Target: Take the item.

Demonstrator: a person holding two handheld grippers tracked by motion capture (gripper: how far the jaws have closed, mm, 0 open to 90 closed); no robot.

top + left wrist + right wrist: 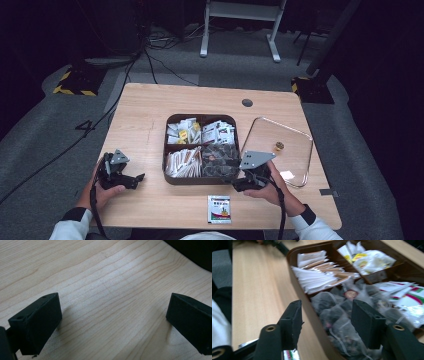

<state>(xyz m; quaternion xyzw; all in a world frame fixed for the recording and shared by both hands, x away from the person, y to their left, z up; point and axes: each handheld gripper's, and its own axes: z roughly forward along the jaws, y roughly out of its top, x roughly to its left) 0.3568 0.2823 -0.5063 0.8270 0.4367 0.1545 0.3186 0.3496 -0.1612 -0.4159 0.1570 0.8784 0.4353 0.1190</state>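
A brown four-compartment box point(166, 150) sits mid-table, holding white sachets point(182, 161), dark mesh tea bags point(220, 159), yellow-labelled packets point(182, 131) and red-and-green packets point(219, 131). My right gripper point(240, 182) hovers at the box's near right corner, open, its jaws straddling the box's near wall point(312, 317) with the dark tea bags point(337, 315) just ahead. My left gripper point(134, 180) rests low over bare wood left of the box, open, nothing between its jaws point(112, 315). A white-and-green packet point(219, 208) lies on the table near the front edge.
A clear tray point(300, 137) to the right of the box holds a small round brown item point(278, 146) and a white piece point(287, 175). The table point(145, 115) has a dark round grommet point(247, 103) at the back. Cables trail off the left side.
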